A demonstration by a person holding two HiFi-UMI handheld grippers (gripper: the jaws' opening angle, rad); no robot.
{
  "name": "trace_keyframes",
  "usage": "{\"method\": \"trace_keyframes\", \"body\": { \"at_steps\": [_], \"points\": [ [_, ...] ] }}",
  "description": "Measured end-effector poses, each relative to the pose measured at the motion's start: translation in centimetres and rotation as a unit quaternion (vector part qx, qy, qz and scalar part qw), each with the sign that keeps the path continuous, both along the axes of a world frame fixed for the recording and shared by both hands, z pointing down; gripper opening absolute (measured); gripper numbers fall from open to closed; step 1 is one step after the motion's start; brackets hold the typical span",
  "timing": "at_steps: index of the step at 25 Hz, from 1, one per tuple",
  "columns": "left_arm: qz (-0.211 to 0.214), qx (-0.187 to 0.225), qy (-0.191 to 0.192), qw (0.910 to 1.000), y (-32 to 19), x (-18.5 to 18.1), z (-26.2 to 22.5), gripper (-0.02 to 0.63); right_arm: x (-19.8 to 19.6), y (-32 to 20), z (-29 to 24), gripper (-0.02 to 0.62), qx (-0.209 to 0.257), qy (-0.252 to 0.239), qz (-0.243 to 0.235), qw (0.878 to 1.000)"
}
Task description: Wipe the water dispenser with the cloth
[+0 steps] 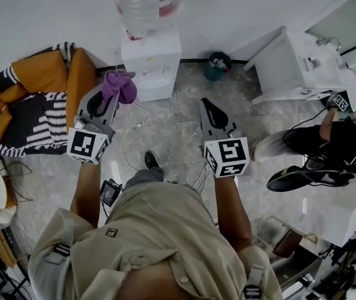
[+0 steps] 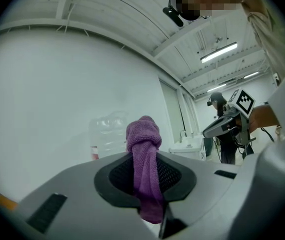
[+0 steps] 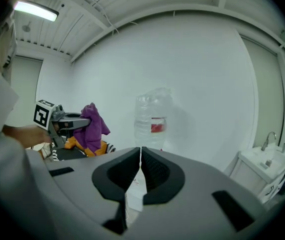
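Purple cloth [image 1: 119, 86] is clamped lengthwise in the left gripper [image 2: 147, 176], with its bunched end poking past the tips toward the upright water dispenser [image 1: 151, 64] at the far wall. The right gripper [image 3: 140, 159] is held alongside on the right, jaws closed on nothing, and both forearms are stretched forward.

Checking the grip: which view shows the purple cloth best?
The left gripper view: the purple cloth fills the centre, pinched in the jaws of the left gripper. The head view shows it bunched at that gripper's tip; the right gripper view shows it small, far left.
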State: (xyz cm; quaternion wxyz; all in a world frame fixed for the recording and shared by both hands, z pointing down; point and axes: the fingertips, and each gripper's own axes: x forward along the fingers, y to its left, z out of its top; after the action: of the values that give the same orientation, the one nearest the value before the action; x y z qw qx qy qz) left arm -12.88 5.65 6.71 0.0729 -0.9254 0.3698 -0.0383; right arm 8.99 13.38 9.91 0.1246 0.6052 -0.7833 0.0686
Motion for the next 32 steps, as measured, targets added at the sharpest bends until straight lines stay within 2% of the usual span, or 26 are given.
{"method": "trace_keyframes", "body": {
  "at_steps": [4,9,15,20,23,27,32],
  "points": [
    [0.0,-0.005,0.005,1.0,-4.7,-0.2,1.4,0.077,0.6,-3.6,0.6,0.026,-0.009,-0.004,0.019,1.0],
    [-0.031,-0.021,0.019,0.9991,-8.7,-1.5,2.8,0.077,0.3,-8.1,1.8,0.026,-0.028,0.004,0.011,1.0],
    [-0.1,-0.037,0.004,0.9943,-13.5,-4.0,7.5,0.077,0.0,-13.5,4.7,0.026,-0.059,0.011,-0.015,0.998],
    [-0.148,-0.054,-0.017,0.9874,-16.4,-4.2,10.5,0.077,1.0,-17.6,7.4,0.026,-0.083,0.009,-0.043,0.996],
    [-0.175,-0.062,-0.041,0.9818,-18.3,-3.6,13.2,0.077,1.9,-19.8,9.5,0.026,-0.099,0.006,-0.063,0.993],
    [-0.215,-0.081,-0.078,0.9702,-21.7,-2.7,18.6,0.077,3.9,-22.5,12.3,0.026,-0.119,0.011,-0.085,0.989],
    [-0.275,-0.129,-0.08,0.9493,-25.6,-2.1,27.3,0.077,7.3,-25.0,16.8,0.026,-0.142,0.038,-0.107,0.983]
  ]
}}
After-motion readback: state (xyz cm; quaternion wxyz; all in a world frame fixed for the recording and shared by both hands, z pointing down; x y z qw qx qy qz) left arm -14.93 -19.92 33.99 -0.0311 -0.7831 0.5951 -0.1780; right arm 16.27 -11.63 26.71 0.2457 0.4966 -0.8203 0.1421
